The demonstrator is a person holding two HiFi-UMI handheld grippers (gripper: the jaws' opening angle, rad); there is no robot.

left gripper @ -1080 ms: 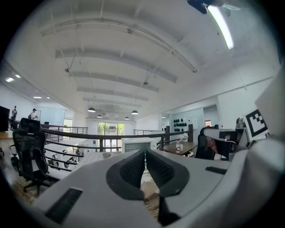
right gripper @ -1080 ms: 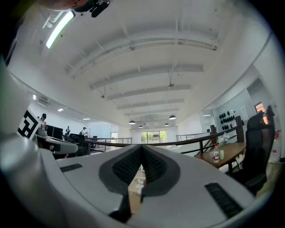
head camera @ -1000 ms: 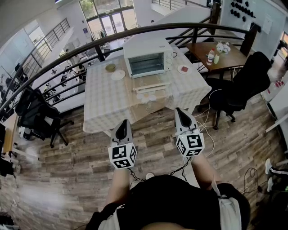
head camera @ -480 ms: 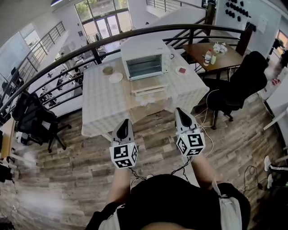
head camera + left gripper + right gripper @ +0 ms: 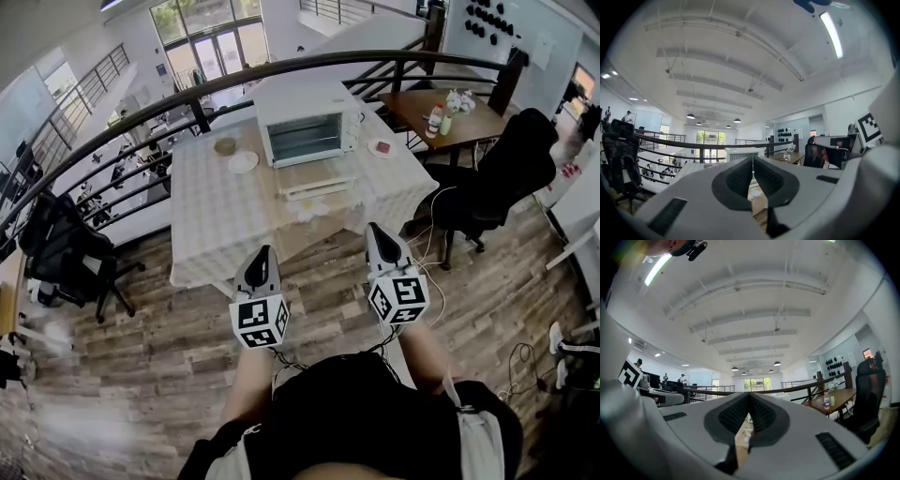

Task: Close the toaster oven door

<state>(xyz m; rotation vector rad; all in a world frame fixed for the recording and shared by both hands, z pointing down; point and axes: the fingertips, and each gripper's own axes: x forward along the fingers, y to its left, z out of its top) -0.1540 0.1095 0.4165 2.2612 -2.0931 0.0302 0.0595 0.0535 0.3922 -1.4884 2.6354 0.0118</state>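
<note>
A white toaster oven (image 5: 307, 127) stands at the far side of a table with a checked cloth (image 5: 220, 216). Its glass door (image 5: 319, 176) lies folded down and open in front of it. Both grippers hover over the wooden floor, well short of the table's near edge. My left gripper (image 5: 260, 253) is shut and empty, and my right gripper (image 5: 375, 231) is also shut and empty. In the left gripper view the oven (image 5: 736, 153) shows far off just above the closed jaws. The right gripper view shows jaws touching at the tips, with only a sliver of the table between them.
A white plate (image 5: 244, 161), a small bowl (image 5: 225, 145) and a plate with something red (image 5: 382, 147) flank the oven. A curved black railing (image 5: 187, 94) runs behind the table. A black office chair (image 5: 506, 178) and wooden desk (image 5: 450, 108) stand right; another chair (image 5: 66, 244) left.
The head view has shifted slightly, so the table sits a little lower in the picture. Both grippers stay shut and in nearly the same place.
</note>
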